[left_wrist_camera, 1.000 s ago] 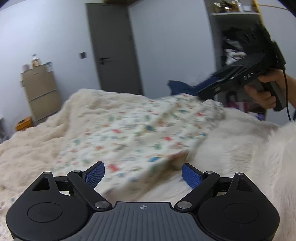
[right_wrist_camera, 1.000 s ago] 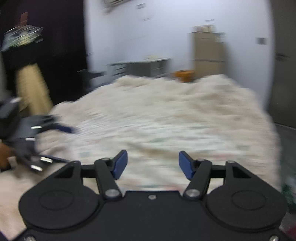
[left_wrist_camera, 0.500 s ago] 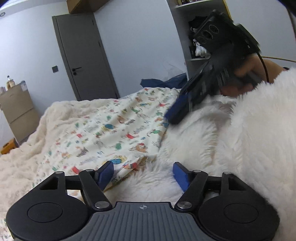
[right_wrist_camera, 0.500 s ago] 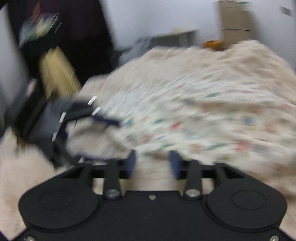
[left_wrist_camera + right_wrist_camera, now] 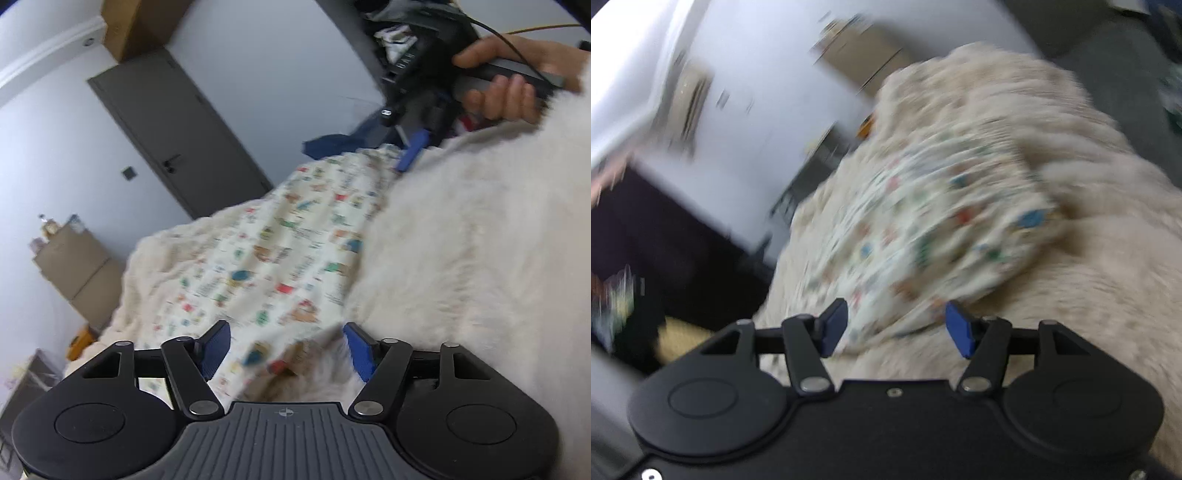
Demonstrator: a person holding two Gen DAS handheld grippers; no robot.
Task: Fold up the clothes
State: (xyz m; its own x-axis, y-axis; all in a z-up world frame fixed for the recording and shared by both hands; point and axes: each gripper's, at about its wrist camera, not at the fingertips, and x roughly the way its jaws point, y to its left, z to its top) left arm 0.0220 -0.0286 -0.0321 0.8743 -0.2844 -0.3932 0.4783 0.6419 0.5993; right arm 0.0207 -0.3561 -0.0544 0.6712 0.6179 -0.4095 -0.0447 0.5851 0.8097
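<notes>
A cream garment with small colourful prints (image 5: 288, 266) lies spread on a fluffy white blanket (image 5: 480, 258). My left gripper (image 5: 286, 349) is open, its blue pads either side of the garment's near corner, which lies between the jaws. My right gripper (image 5: 895, 328) is open over another edge of the garment (image 5: 923, 229); that view is blurred by motion. In the left wrist view the right gripper (image 5: 413, 147) is at the garment's far corner, held by a hand (image 5: 509, 88).
A grey door (image 5: 177, 136) and a beige cabinet (image 5: 81, 269) stand beyond the bed. Dark blue cloth (image 5: 332, 144) lies at the far bed edge. Shelves with clutter are at the upper right. White wall and dark furniture show in the right wrist view.
Both grippers have tilted and come down to the garment's edges. The right gripper narrowed half a second ago and is wide open again now. The left gripper stayed open.
</notes>
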